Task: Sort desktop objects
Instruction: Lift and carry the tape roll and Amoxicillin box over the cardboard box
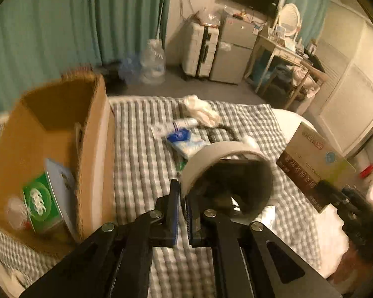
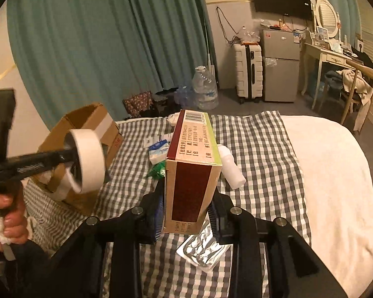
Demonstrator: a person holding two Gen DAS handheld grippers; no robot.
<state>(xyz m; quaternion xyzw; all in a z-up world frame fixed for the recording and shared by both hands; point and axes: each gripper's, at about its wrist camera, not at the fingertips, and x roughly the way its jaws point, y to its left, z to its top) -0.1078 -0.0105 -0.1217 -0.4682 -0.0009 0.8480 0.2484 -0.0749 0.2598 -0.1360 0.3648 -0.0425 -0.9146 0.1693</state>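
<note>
My left gripper is shut on the wall of a white tape roll, which hangs above the checked blanket. To its left stands an open cardboard box with a green packet inside. My right gripper is shut on a tall maroon and cream medicine box, lifted off the blanket. In the right wrist view the left gripper carries the tape roll in front of the cardboard box. The medicine box also shows at the right of the left wrist view.
On the blanket lie a blue tissue packet, a green wrapper, a white bottle and a silver blister pack. A white duvet covers the bed's right side. A person's hand grips the left handle.
</note>
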